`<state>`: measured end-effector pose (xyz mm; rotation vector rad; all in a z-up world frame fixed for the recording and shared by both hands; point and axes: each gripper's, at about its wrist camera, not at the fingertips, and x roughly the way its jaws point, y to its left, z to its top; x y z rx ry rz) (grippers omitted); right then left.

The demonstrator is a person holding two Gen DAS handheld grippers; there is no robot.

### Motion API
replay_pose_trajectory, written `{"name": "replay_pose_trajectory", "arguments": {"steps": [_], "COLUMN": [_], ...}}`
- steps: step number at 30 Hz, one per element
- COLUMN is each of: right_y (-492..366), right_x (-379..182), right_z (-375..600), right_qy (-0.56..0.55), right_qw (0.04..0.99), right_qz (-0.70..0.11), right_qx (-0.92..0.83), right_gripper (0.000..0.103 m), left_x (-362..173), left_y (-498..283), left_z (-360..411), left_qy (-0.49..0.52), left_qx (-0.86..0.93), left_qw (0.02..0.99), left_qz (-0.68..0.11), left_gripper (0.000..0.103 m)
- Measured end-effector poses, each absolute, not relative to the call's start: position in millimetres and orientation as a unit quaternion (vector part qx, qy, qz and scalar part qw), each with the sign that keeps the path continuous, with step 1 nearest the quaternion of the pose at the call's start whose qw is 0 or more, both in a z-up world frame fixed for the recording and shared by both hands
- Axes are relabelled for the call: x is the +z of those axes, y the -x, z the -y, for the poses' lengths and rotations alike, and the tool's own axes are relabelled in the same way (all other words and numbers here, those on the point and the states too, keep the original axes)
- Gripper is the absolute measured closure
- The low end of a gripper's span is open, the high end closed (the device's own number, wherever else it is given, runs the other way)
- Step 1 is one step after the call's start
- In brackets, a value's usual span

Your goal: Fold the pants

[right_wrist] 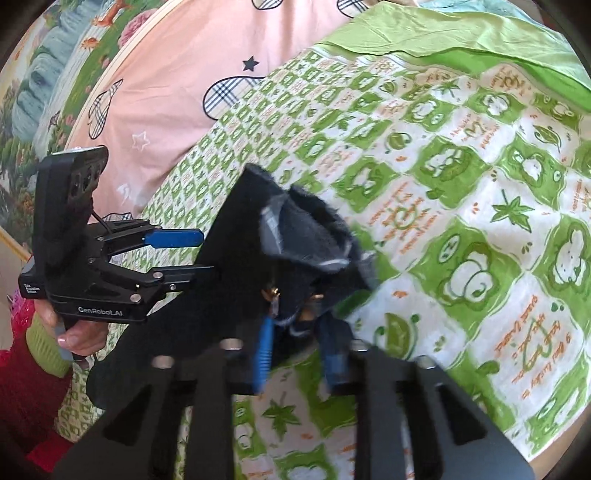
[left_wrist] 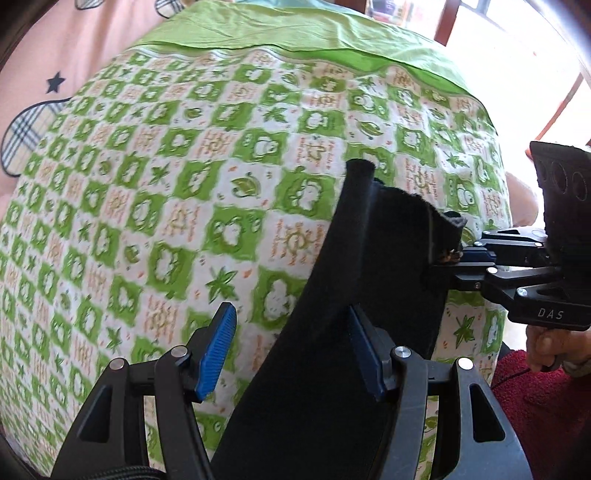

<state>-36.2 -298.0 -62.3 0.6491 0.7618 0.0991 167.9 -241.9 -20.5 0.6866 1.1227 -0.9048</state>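
Note:
The black pants (left_wrist: 362, 280) hang in the air over the bed, and they also show in the right wrist view (right_wrist: 251, 236). My left gripper (left_wrist: 295, 350) is open, and the cloth drapes across its right finger. It also appears in the right wrist view (right_wrist: 184, 254), jaws apart beside the cloth. My right gripper (right_wrist: 299, 350) is shut on the pants' waistband, where small brass fittings show. In the left wrist view the right gripper (left_wrist: 454, 258) pinches the cloth's far edge from the right.
A green and white frog-print quilt (left_wrist: 166, 192) covers the bed below. A plain green sheet (left_wrist: 295, 33) lies at the far end. A pink star-print cover (right_wrist: 177, 74) lies to the left. A wooden chair (left_wrist: 447, 22) stands by the bright window.

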Motion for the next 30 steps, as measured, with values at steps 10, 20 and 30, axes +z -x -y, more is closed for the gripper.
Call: {"name": "replay_pose_trajectory", "arguments": {"steps": [10, 20, 30], "right_y": [47.9, 43.6, 43.8], "right_x": [-63.1, -63.4, -63.2], "right_z": [298.3, 297.1, 297.1], "right_qy": [-0.291, -0.285, -0.286], "right_qw": [0.881, 0.881, 0.880], "right_qz": [-0.367, -0.373, -0.373], "right_qx": [0.059, 0.060, 0.061], "right_gripper": [0.090, 0.090, 0.091], "left_x": [-39.9, -42.5, -41.0], "left_y": [-162.9, -141.5, -131.8], "left_z": [287.7, 301.9, 304.9], "left_qy": [-0.316, -0.354, -0.366], "left_qx": [-0.469, -0.468, -0.459], "left_qw": [0.637, 0.646, 0.655], "left_qz": [-0.523, -0.489, -0.476], "left_gripper": [0.063, 0.082, 0.086]}}
